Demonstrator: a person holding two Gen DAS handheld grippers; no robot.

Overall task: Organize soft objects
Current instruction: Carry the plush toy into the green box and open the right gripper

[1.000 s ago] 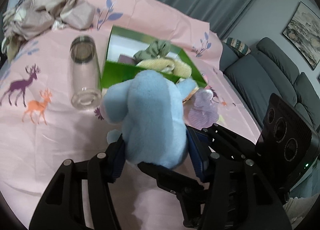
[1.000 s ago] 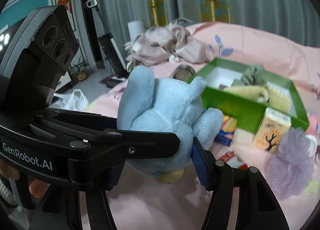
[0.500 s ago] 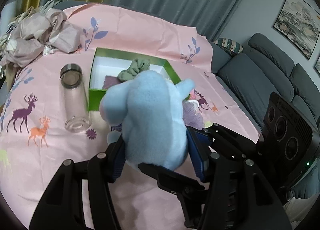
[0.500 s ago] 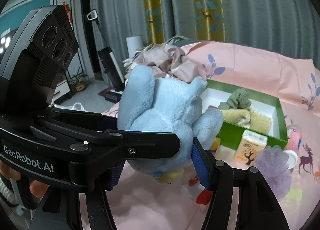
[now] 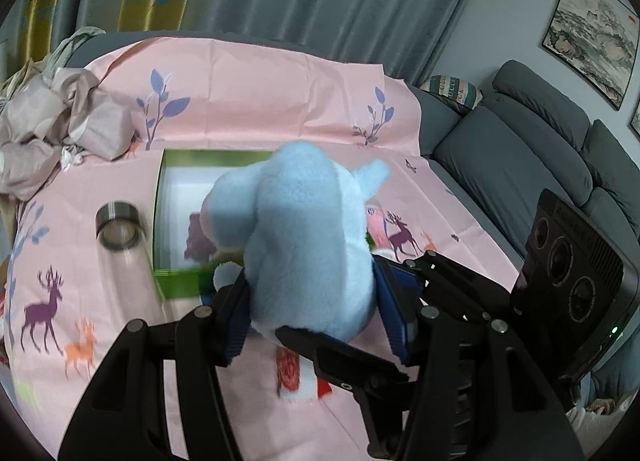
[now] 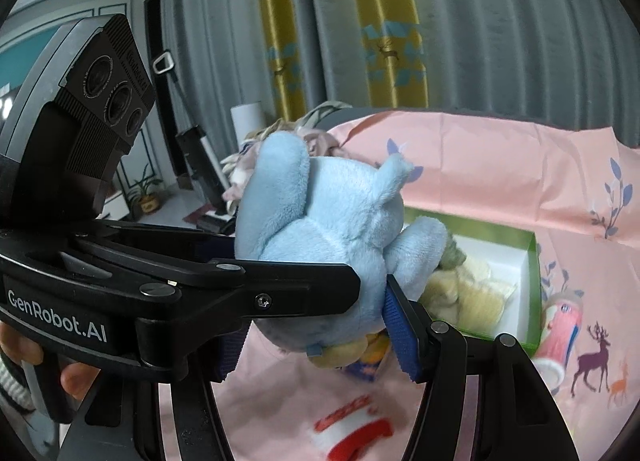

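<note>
A light blue plush toy (image 5: 304, 237) hangs above the pink sheet, held from two sides. My left gripper (image 5: 316, 309) is shut on its lower body, blue pads (image 5: 236, 317) pressing both flanks. My right gripper (image 6: 316, 335) is also shut on the plush toy (image 6: 332, 221), one pad (image 6: 400, 325) against its rear. Each gripper's black body shows in the other's view, crossing under the toy. Beyond and below lies the green box (image 5: 159, 221), white inside. It holds a cream towel (image 6: 480, 293) and a grey-green cloth (image 6: 452, 257); the toy hides part of it.
A clear glass bottle (image 5: 120, 249) lies left of the box. Crumpled beige cloth (image 5: 52, 133) is heaped at the far left. A red-and-white sock (image 6: 352, 429) lies below the toy, a pink tube (image 6: 560, 325) right of the box (image 6: 534, 281). A grey sofa (image 5: 540, 149) stands to the right.
Both grippers have risen with the plush toy between them. The sheet, bottle and green box now look smaller and lie further below; more curtain shows.
</note>
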